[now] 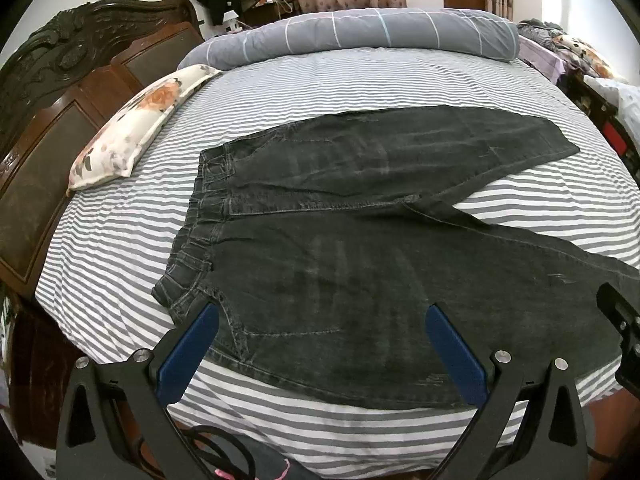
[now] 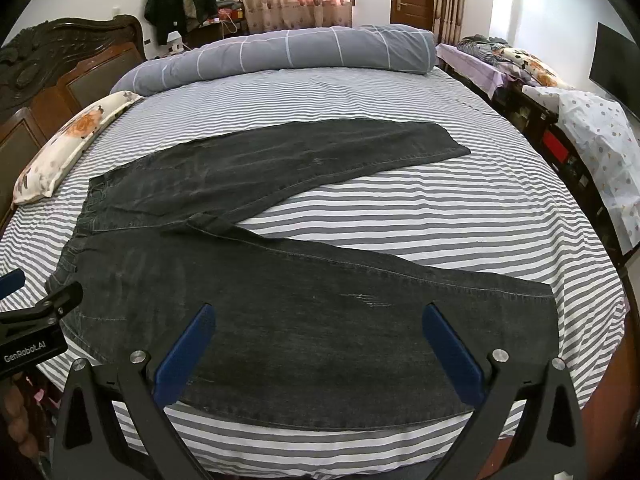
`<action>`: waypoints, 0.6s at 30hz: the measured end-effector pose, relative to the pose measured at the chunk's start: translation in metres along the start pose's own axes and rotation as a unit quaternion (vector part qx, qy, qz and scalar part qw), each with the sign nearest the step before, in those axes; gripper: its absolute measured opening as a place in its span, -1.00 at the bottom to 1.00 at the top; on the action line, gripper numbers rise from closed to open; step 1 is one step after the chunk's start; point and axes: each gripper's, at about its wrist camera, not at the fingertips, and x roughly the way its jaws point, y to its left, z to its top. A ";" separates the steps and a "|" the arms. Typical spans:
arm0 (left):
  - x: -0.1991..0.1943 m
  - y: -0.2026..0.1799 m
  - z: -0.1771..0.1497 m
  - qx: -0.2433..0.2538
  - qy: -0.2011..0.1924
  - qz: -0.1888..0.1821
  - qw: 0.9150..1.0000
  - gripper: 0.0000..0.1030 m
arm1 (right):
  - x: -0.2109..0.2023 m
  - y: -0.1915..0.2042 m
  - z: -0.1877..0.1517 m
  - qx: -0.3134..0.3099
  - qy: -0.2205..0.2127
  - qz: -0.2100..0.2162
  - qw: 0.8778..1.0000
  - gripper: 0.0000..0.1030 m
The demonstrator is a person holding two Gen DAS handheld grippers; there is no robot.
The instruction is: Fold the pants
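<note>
Dark denim pants (image 1: 360, 248) lie flat on the striped bed (image 1: 360, 80), legs spread in a V, waistband toward the floral pillow (image 1: 132, 128) and carved headboard (image 1: 52, 92). The left gripper (image 1: 322, 316) hangs over the waist end of the near leg, jaws wide open and holding nothing — fabric shows between them. The right gripper (image 2: 320, 316) hangs above the same leg nearer its hem, jaws likewise spread and empty. Beyond both sets of jaws a grey checked bolster (image 2: 280, 52) crosses the far edge. Nothing lies on the pants. The left gripper's body, at the right view's left edge, reads "GenRobot.AI" (image 2: 24, 347)
</note>
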 end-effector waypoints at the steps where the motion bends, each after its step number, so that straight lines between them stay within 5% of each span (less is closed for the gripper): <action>1: 0.000 0.000 0.000 0.000 0.000 0.000 1.000 0.99 | 0.000 -0.001 0.000 0.001 0.001 0.000 1.000 1.00; 18: 0.000 -0.001 0.000 0.000 0.000 -0.003 1.000 0.99 | 0.000 -0.002 -0.001 -0.001 0.000 0.001 1.000 1.00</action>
